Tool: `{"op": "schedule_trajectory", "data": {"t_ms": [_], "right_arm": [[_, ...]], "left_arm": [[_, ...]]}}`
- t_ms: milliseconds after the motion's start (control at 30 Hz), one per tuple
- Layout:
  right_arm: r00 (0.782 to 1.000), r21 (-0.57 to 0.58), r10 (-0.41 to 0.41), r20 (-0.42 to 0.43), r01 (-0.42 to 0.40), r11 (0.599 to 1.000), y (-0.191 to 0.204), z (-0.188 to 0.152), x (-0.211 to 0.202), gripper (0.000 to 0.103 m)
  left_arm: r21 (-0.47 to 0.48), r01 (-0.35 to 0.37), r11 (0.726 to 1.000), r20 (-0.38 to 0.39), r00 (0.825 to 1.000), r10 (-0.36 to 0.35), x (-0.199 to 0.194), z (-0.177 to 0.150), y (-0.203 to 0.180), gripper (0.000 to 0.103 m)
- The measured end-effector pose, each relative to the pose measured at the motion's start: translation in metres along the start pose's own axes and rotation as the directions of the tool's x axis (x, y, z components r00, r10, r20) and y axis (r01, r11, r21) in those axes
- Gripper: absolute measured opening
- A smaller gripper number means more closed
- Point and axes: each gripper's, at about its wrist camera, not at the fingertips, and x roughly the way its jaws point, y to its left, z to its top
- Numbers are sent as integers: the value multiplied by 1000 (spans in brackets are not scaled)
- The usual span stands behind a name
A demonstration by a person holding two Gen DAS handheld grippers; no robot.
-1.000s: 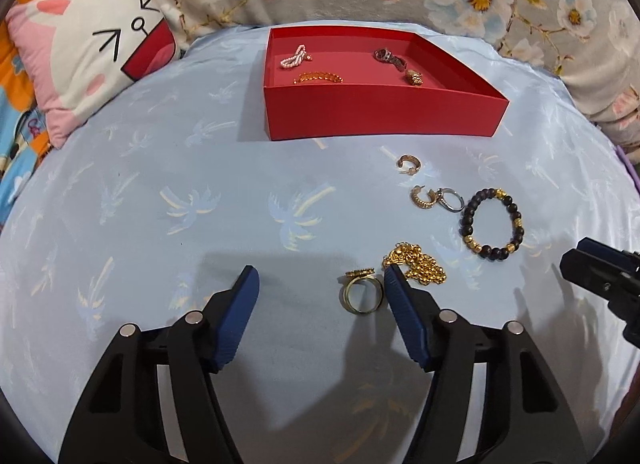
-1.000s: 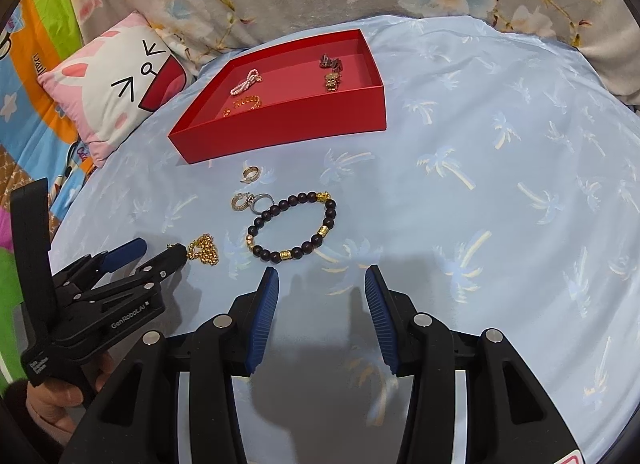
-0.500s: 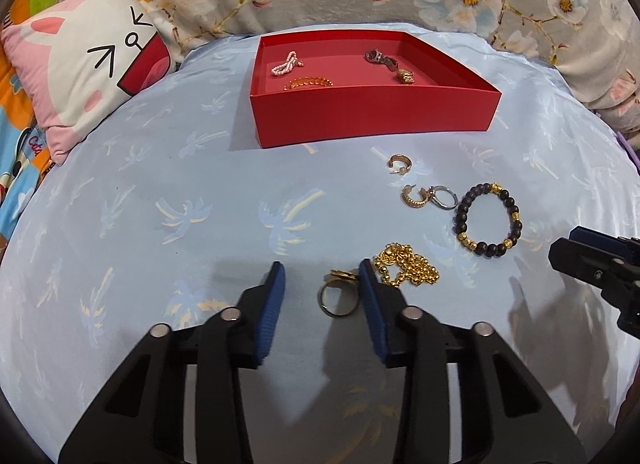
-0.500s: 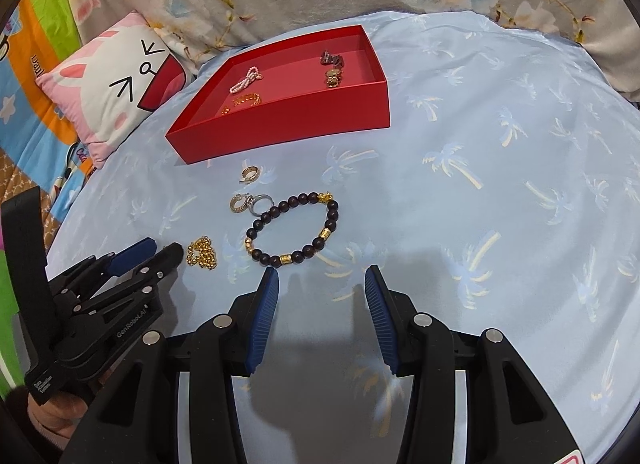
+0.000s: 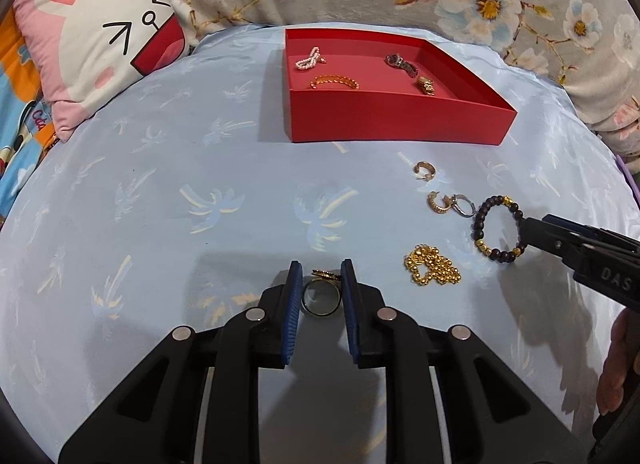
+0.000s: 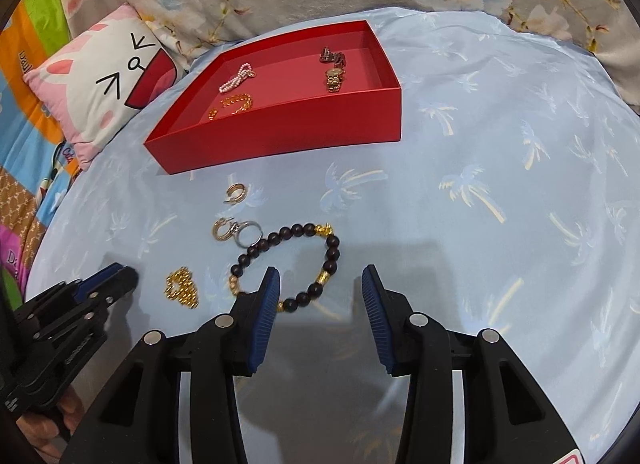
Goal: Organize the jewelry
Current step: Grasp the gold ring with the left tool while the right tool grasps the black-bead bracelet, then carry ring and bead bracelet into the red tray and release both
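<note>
Pale blue palm-print cloth [image 5: 168, 191] under us. Left gripper [image 5: 320, 278] closing, pads touching the gold ring [image 5: 320, 298] (grip looks made). Right gripper [image 6: 320, 284] closing, pads apart around the bead bracelet [image 6: 292, 260].

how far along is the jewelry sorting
Done: four pieces lie in the red box. In hand: the left gripper is closing on the gold ring, pads at its sides; the right gripper is closing with part of the bead bracelet between its jaws, not gripped. Left on the sheet: gold chain, two gold hoops, silver ring.
</note>
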Motion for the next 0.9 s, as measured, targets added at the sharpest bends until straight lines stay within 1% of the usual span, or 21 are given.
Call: {"op": "schedule_trajectory", "data": {"t_ms": [100, 200, 267, 300, 333, 433, 600, 767, 900], "right_arm": [[1000, -5, -16, -5, 16, 1000, 0, 4, 8, 30], [999, -22, -39, 0, 39, 999, 2, 8, 12, 24], [998, -36, -60, 5, 61, 998, 3, 10, 14, 18], [998, -40, -69, 6, 69, 997, 3, 10, 14, 11], [998, -39, -65, 6, 65, 997, 2, 10, 14, 8], [999, -22, -52, 4, 52, 998, -3, 9, 12, 7], [999, 17, -23, 30, 22, 1000, -10, 12, -4, 7], [996, 0, -10, 92, 10, 1000, -8, 27, -34, 7], [989, -30, 2, 149, 2, 1000, -3, 49, -56, 7]], "left_arm": [[-14, -2, 1000, -1, 1000, 2, -2, 1, 5, 19], [-20, -3, 1000, -2, 1000, 3, -2, 3, 7, 19], [-21, -2, 1000, -2, 1000, 2, -2, 4, 7, 19], [-23, 0, 1000, -2, 1000, 0, -2, 4, 8, 19], [-24, 1, 1000, -3, 1000, -1, -2, 5, 8, 19], [-36, 12, 999, -8, 1000, -12, -2, 7, 9, 19], [-35, 14, 999, -5, 1000, -15, -6, 12, 9, 19], [-39, 42, 998, 10, 999, -41, -14, 25, 9, 19], [-25, 47, 999, 39, 998, -46, -20, 42, 6, 19]]}}
